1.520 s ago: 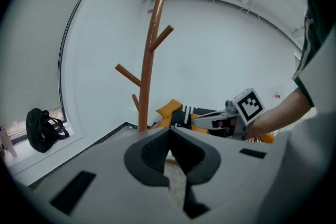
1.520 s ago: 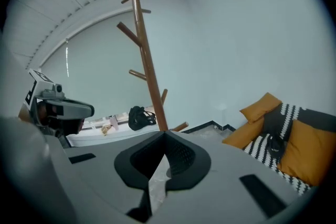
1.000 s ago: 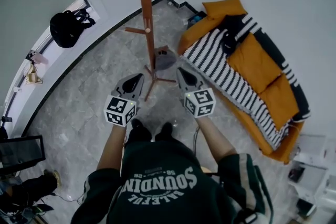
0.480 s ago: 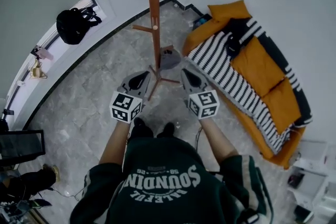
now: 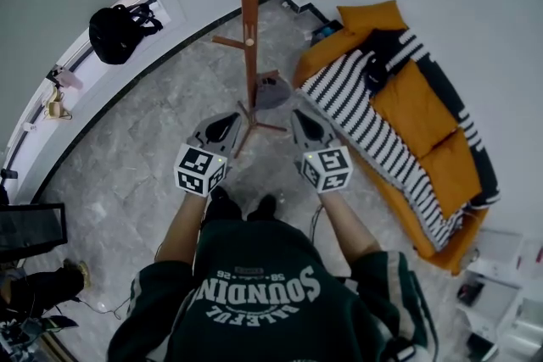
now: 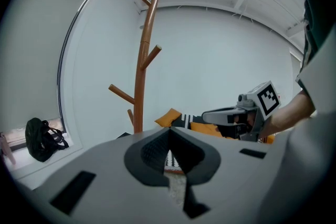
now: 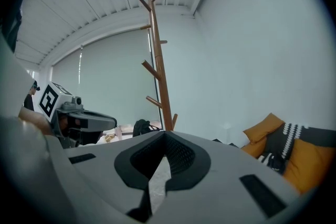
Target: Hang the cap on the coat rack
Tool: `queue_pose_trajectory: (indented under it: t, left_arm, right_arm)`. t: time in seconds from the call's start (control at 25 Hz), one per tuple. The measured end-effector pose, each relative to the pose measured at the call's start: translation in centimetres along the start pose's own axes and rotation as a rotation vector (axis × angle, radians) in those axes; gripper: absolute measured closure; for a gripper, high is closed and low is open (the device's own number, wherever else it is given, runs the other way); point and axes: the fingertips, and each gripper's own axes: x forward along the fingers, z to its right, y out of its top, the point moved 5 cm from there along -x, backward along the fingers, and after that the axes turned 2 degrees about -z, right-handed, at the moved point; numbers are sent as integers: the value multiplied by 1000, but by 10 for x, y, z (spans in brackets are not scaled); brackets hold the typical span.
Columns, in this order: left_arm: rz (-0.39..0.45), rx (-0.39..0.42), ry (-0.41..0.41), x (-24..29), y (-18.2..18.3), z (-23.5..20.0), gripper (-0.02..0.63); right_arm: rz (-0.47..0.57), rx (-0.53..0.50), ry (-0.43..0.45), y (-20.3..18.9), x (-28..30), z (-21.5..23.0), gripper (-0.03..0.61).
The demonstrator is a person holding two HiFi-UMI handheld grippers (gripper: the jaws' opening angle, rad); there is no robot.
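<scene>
Facing cap [image 5: 271,90], ahead of both jaws

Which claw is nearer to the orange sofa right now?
Right. The right claw sits just beside the orange sofa edge; the left claw is farther off, across the coat rack from it.

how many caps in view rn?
1. A grey cap shows in the head view, right beside the coat rack pole, near its feet; whether it hangs on a peg is unclear. Neither gripper view shows it; more could be hidden.
</scene>
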Motion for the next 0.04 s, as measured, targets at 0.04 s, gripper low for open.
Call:
queue_pose_trajectory:
  t: [0.04]
  left_arm:
    - [-2,0,0,1,-1,0,615]
  right_arm:
    - [-1,-1,2,0,1,0,580]
